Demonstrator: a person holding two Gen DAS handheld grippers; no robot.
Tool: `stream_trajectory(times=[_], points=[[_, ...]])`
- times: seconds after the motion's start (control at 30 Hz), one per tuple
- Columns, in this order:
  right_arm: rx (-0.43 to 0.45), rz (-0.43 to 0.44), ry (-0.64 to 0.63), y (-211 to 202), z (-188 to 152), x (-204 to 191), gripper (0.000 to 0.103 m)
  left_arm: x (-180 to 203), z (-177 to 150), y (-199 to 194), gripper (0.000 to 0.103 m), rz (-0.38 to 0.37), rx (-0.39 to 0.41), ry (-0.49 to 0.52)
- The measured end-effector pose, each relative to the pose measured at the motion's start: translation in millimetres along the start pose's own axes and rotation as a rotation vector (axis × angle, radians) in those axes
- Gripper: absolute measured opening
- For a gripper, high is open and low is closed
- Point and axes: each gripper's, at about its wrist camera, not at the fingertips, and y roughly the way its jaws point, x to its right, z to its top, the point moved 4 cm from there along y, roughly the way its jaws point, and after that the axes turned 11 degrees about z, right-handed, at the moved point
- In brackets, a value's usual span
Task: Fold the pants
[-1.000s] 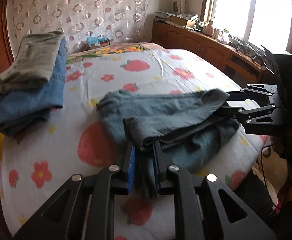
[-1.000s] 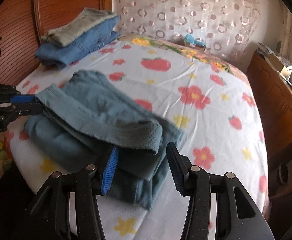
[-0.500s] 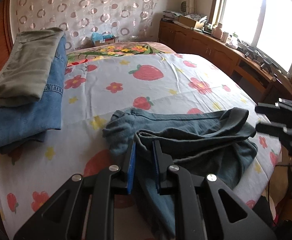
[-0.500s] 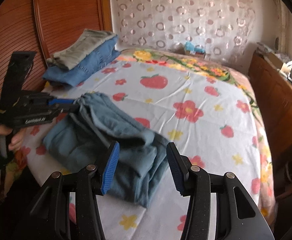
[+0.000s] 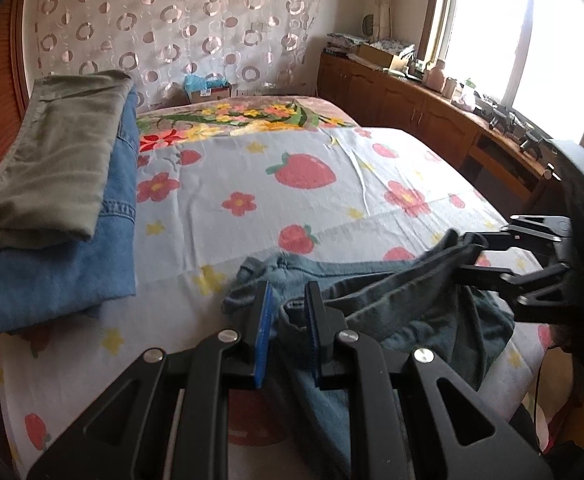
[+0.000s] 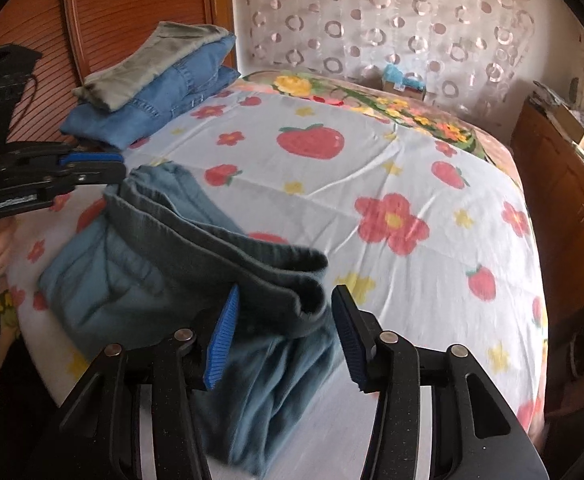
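Note:
Teal-blue pants [image 5: 408, 312] lie bunched and partly folded near the bed's front edge; they also show in the right wrist view [image 6: 179, 248]. My left gripper [image 5: 287, 320] is shut on one end of the pants' upper fold, also seen from the side in the right wrist view [image 6: 111, 168]. My right gripper [image 6: 283, 328] is open, its blue pads on either side of the other end of the fold. In the left wrist view the right gripper [image 5: 476, 256] sits at the pants' right end.
A folded stack, olive pants [image 5: 51, 160] on blue jeans [image 5: 63, 268], lies at the bed's left side by the wooden headboard [image 6: 139, 12]. The strawberry-print sheet [image 5: 292, 184] stretches beyond. A wooden cabinet [image 5: 412, 104] runs under the window.
My right gripper moved back in to the pants' end and now straddles the fold. My left gripper stayed shut on the fabric and shifted slightly.

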Motion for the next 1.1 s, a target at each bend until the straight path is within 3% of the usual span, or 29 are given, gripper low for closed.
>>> stream_trajectory(times=[0.67, 1.1], points=[[0.033, 0.081, 0.087, 21.2, 0.7, 21.3, 0.045, -3.5, -10.0, 27.1, 0.019, -0.016, -0.049, -0.013], [0.039, 0.1, 0.105, 21.1, -1.1, 22.9, 0.048, 5.3, -5.4, 10.6, 0.019, 0.012, -0.036, -0.006]])
